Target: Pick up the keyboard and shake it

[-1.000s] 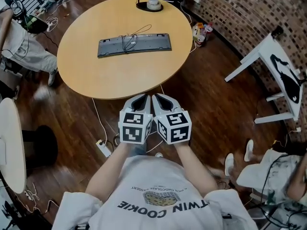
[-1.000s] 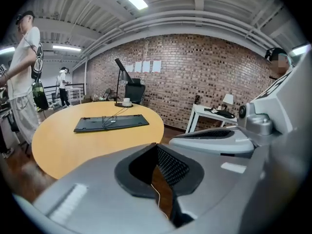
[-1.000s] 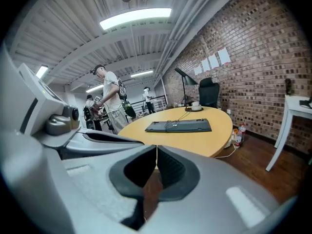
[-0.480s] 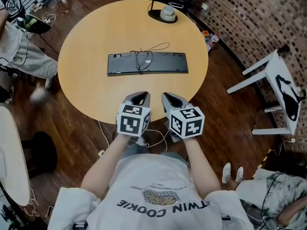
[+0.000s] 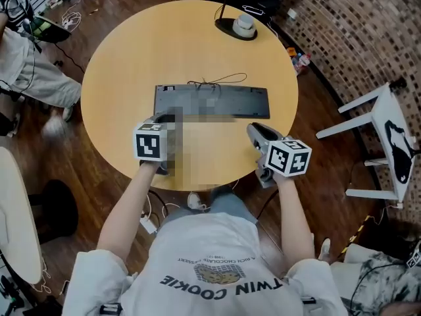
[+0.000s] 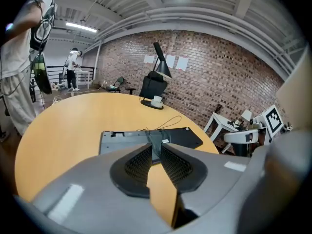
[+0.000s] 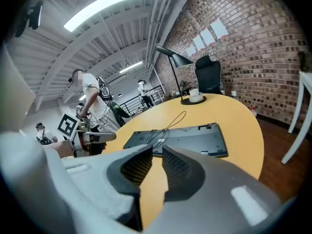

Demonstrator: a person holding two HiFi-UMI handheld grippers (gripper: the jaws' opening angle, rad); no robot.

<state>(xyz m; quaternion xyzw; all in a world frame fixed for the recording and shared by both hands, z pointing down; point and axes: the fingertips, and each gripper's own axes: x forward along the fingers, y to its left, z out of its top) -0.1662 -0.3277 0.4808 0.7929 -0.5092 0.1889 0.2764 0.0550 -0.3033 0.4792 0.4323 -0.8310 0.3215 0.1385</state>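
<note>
A: What is nearest, and what is it made of?

B: Two hand-held grippers, each with a smooth grey plastic shell and a white cube printed with black square markers. The left hand-held gripper (image 5: 164,118) hangs over the near-left edge of the desk (image 5: 131,58), and the right hand-held gripper (image 5: 255,129) over the near-right edge. The inner pads are dark and ribbed like a fine grid.

A: How do the jaws stand?

B: Both pairs are opening, with a narrow gap. Only the bare desk top shows through the gap of the left hand-held gripper (image 6: 155,147). It is the same for the right hand-held gripper (image 7: 157,150).

A: And the desk?

B: One round desk with a smooth tan wood-look top.

A: Where is the keyboard?

B: One keyboard (image 5: 243,101) lies flat about midway between the near and far edges, its long side along the near edge. It sits just beyond both sets of jaws, and its two ends are near the two hand-held grippers. It is a long, thin, dark grey slab with a smooth flat face upward and a small pale label near the middle. One thin dark cable (image 5: 214,82) loops over it towards the far edge.

A: What is farther back?

B: At the far edge stands one desk lamp (image 7: 175,60) with a black round base, and one pale cup (image 5: 245,24) rests on the base.
</note>
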